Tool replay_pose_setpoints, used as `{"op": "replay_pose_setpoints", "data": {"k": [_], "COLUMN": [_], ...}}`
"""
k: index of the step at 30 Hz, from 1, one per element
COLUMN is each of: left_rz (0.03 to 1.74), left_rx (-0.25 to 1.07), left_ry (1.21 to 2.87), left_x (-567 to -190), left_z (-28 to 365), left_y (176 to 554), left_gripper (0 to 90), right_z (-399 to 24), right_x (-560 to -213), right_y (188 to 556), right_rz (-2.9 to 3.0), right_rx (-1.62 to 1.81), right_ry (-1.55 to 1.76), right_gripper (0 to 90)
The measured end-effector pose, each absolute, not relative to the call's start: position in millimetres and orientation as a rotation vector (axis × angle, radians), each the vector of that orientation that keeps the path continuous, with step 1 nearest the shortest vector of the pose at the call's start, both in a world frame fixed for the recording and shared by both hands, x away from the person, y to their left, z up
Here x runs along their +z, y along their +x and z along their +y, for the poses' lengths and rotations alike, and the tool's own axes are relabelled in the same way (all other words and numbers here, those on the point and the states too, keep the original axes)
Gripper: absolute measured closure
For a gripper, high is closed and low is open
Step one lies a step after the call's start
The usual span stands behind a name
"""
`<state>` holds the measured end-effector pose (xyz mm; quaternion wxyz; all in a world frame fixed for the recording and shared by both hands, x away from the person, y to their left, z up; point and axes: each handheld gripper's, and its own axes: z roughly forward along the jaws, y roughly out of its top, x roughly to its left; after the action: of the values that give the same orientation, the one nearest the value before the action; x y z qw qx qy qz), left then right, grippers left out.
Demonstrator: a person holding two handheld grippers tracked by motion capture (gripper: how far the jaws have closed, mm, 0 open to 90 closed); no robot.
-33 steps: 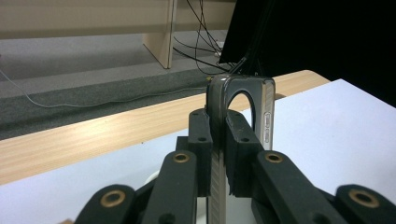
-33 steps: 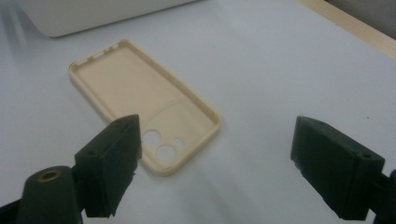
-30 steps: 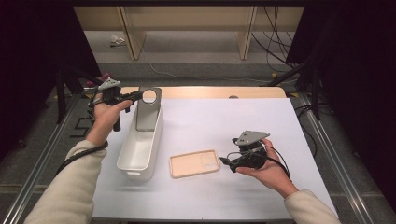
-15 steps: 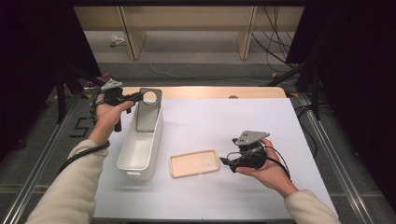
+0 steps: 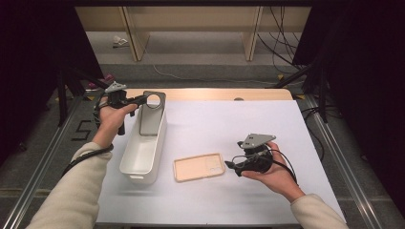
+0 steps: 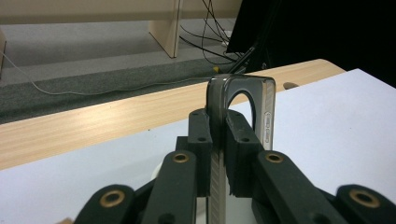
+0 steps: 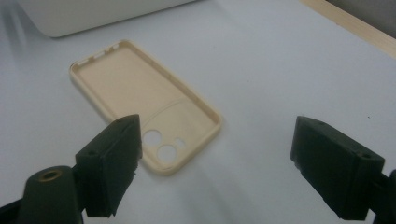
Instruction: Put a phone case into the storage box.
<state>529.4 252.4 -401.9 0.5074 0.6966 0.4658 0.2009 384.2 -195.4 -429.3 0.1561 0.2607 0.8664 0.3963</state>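
Lying flat near the table's [image 5: 286, 191] front edge, a beige phone case [image 5: 199, 167] rests just left of the right gripper [image 5: 231, 165], whose jaws stand wide apart with bare surface around them. Farther left, the left gripper [image 5: 143, 99] is clamped on a grey phone case [image 5: 152, 114] held upright over the far end of a white bin [image 5: 143, 155].

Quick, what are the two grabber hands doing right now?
Left gripper: shut on the grey phone case, above the white bin.
Right gripper: open, holding nothing, near the beige phone case.
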Motion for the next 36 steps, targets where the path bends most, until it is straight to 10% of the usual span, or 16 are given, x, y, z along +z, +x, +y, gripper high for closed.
{"op": "replay_pose_setpoints", "data": {"k": [36], "left_rz": [1.186], "left_rx": [0.526], "left_ry": [1.719], "left_x": [-411.9], "left_z": [254.9], "left_y": [537.2], "left_gripper": [78.1], "right_z": [-194.8], "right_x": [-429.9], "right_y": [384.4], "right_rz": [2.486], "right_rx": [1.138], "right_ry": [0.745], "right_gripper": [17.4]}}
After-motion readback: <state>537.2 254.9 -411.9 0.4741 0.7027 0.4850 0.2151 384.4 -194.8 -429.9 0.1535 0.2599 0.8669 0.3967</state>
